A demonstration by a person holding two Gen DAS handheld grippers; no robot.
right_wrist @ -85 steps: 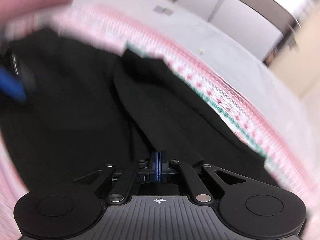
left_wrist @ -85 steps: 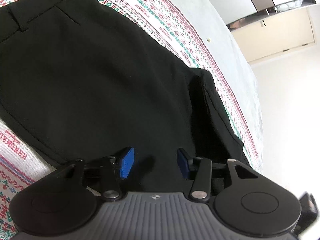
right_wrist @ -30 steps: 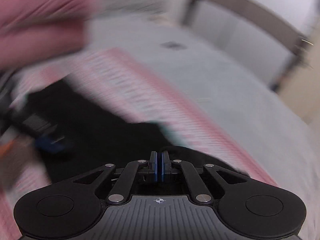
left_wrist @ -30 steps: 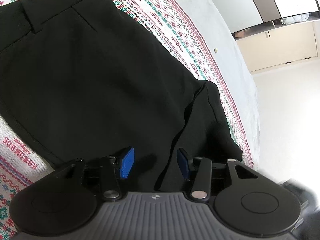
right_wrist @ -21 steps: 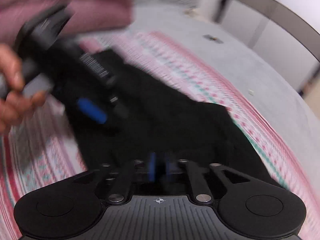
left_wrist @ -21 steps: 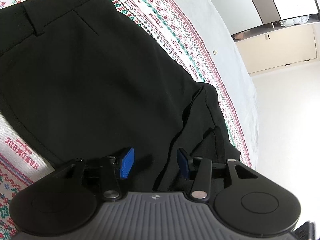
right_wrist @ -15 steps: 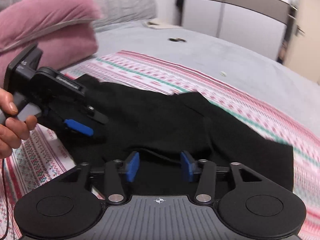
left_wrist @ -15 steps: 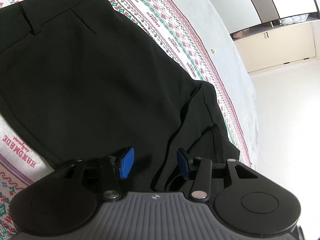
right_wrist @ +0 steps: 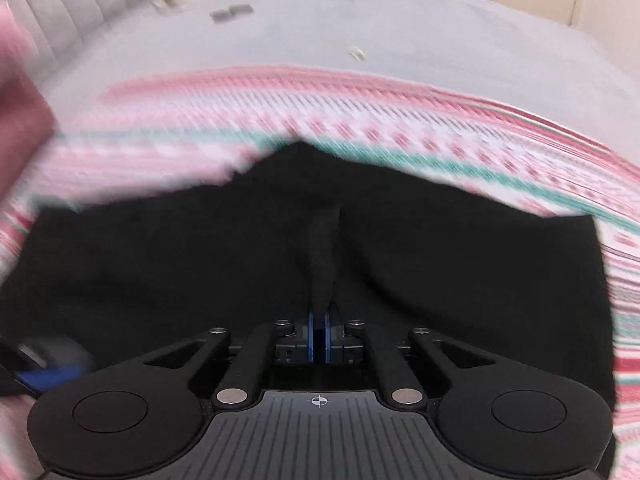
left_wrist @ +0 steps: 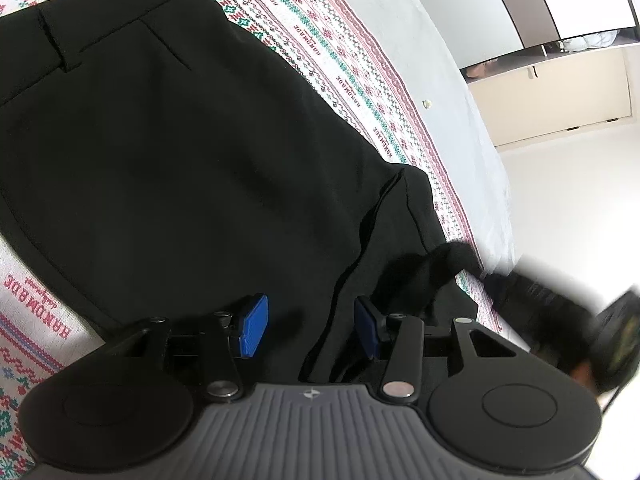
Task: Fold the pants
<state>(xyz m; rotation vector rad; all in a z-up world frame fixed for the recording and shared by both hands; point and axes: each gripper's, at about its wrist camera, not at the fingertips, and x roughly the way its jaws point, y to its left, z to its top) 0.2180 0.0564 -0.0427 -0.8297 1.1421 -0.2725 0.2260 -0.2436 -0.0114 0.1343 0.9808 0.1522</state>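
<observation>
I am working on a big bed with a smooth grey cover (right_wrist: 360,28). On top of it lies a knitted blanket with red, green and white patterns (left_wrist: 328,44). It looks bumpy and soft, with little words and flowers in rows.

The black pants (left_wrist: 168,132) lie flat on that blanket. The cloth is thin, smooth and a bit floppy. I can see the waistband with a belt loop and a slanted pocket line at the top of my left view. Lower down, the leg part is bunched up with some wavy wrinkles and a loose flap by the blanket's edge.

I think I am in the middle of the fold. My right gripper (right_wrist: 319,338) has its blue fingers (right_wrist: 311,338) pressed close together, and a thin ridge of black cloth goes right in between them. So it is pinching the pants. My left gripper (left_wrist: 308,330) hangs just above the pants with its fingers apart, about half way open, and nothing is squeezed in them.

Next I should lift the pinched bit and carry it over the flat part, I think. The cloth is floppy, so it may sag or slip. My left gripper could grab the other edge to keep it straight.
</observation>
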